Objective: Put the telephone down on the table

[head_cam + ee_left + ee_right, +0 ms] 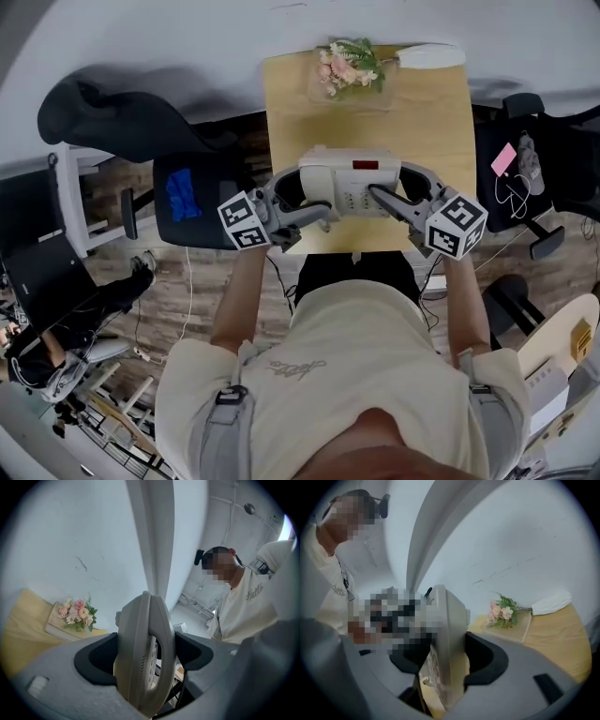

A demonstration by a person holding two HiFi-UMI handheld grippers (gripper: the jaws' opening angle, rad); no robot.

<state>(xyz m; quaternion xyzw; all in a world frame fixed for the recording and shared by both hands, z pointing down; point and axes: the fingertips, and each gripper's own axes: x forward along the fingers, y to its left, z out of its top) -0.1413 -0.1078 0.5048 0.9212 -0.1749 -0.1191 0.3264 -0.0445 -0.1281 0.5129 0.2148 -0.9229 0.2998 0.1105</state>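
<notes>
A cream-white desk telephone (352, 180) with a red display hangs in the air over the near end of the wooden table (291, 112). My left gripper (317, 208) is shut on its handset side. My right gripper (380, 195) is shut on its other side. In the left gripper view the telephone (143, 653) stands edge-on between the dark pads. The right gripper view shows the telephone (447, 644) edge-on too, its keypad facing down-left.
A bunch of pink flowers (349, 66) lies on a pale book at the table's far end, beside a white cloth (429, 56). A black office chair (183, 197) stands to the left. More chairs and cables (516, 178) are to the right.
</notes>
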